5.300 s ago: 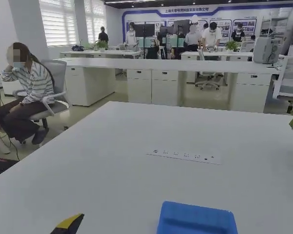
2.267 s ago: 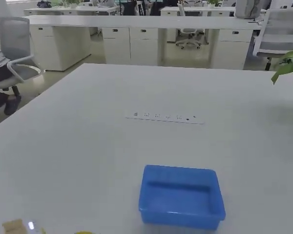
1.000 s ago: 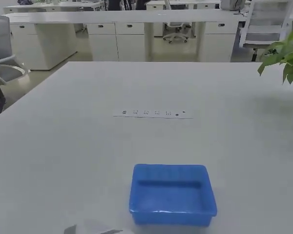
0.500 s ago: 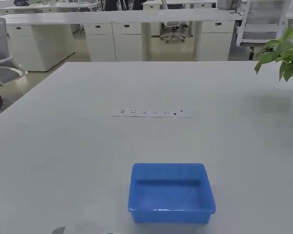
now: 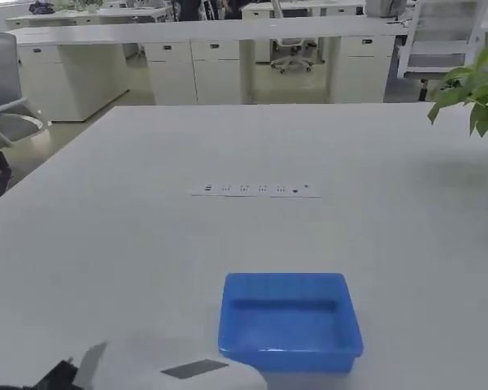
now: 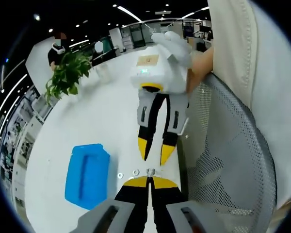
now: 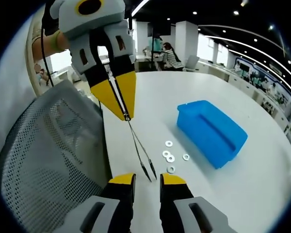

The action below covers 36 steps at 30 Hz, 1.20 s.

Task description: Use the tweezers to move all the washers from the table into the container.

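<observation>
Since half a second ago a pale blurred shape [image 5: 146,367] has risen into the head view at 7 o'clock, while the blue container [image 5: 289,321] sits much where it did, at 6 o'clock on the worktop [image 5: 228,146]. I take the shape for the housing of one of the tongs, but it is too smeared to give it a side. In the right gripper view the left tongs [image 7: 124,112] come in from 12 o'clock, clamped on the upper end of the tweezers [image 7: 138,145]. The tweezers' legs run down to 6 o'clock and end in the gap of the right tongs [image 7: 147,178], which stand narrowly parted with nothing in them. Five washers [image 7: 170,158] lie flat just beside the tweezers' tips, off the container's 8 o'clock side, near it but apart. I judge them light, thin, hard and slick, so the hold is across the ring: one tip through the hole, one on the outer edge. The tweezers look slim and springy, likely to twist if squeezed off-centre. I cannot tell whether their tips touch the worktop, and their top is buried in the left tongs. A mesh chair back [image 7: 48,145] covers the 9 o'clock side.
</observation>
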Motion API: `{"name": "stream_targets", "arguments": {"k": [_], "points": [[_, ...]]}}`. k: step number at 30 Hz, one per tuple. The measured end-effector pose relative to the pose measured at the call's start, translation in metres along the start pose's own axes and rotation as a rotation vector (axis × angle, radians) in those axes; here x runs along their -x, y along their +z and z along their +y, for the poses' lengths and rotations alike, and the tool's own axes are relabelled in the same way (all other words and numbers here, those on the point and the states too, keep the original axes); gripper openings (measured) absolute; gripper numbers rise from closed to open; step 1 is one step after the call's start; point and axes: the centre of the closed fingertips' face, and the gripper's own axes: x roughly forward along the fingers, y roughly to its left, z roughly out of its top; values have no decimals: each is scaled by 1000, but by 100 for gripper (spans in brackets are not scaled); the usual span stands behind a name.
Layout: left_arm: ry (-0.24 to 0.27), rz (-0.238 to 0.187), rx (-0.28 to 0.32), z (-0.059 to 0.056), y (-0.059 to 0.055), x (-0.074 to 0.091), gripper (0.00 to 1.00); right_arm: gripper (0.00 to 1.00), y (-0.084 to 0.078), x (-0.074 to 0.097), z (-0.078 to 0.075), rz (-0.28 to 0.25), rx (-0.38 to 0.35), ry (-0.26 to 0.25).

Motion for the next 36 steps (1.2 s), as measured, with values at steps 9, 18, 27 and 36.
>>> {"name": "stream_targets", "arguments": {"k": [9,18,27,36], "points": [[-45,10,-56,3,10,-3,0,11,18,-17,1,-34,101,60],[-44,33,-64,27,5,0,0,6,29,-24,-17,-86,66,47],[-103,28,-43,42,9,-7,0,6,26,-23,-28,-93,19,26],[-151,27,-34,46,11,-16,0,6,20,-24,-32,-86,-15,18]]}}
